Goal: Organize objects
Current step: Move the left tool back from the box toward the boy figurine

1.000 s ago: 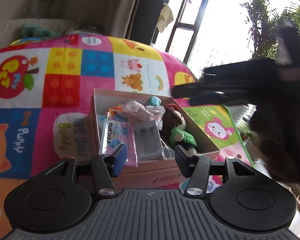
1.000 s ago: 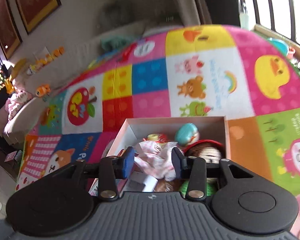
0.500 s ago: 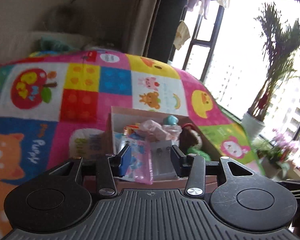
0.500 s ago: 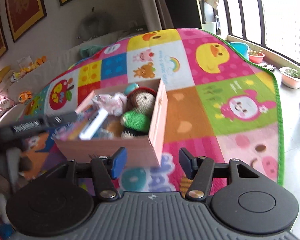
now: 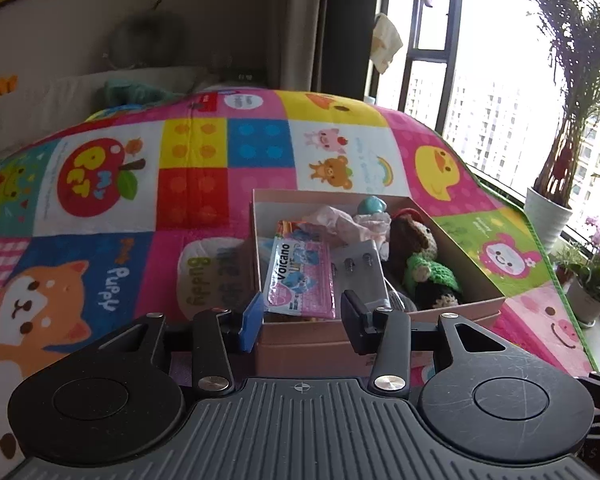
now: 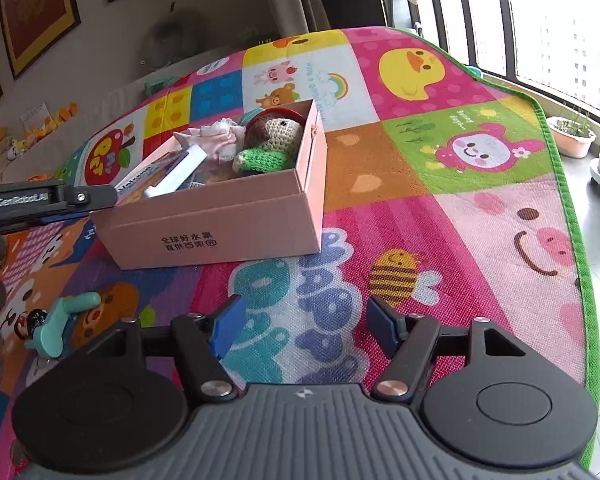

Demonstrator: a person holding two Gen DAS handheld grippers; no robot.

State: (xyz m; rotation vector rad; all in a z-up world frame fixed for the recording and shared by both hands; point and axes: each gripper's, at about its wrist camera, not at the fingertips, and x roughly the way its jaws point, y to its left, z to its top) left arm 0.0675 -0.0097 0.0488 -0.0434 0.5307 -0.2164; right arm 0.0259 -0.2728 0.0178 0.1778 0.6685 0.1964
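Pink box [image 6: 220, 216] sits on the playmat [image 6: 440, 208], stuffed w/ a crochet doll [image 6: 270, 140] + Volcano packet [image 5: 300, 276]. My left gripper [image 5: 300, 320] hangs at its near edge, jaws apart, empty. Right gripper [image 6: 302, 326] is nearer & right of the box, also wide open over bare mat. Teal toy [image 6: 62, 322] lies near-left; mat's green edge [image 6: 580, 240] runs far right.

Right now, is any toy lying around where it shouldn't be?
Yes. A teal toy with a small round red-and-black thing beside it lies on the play mat, outside the pink box that holds the crochet doll and the rest.
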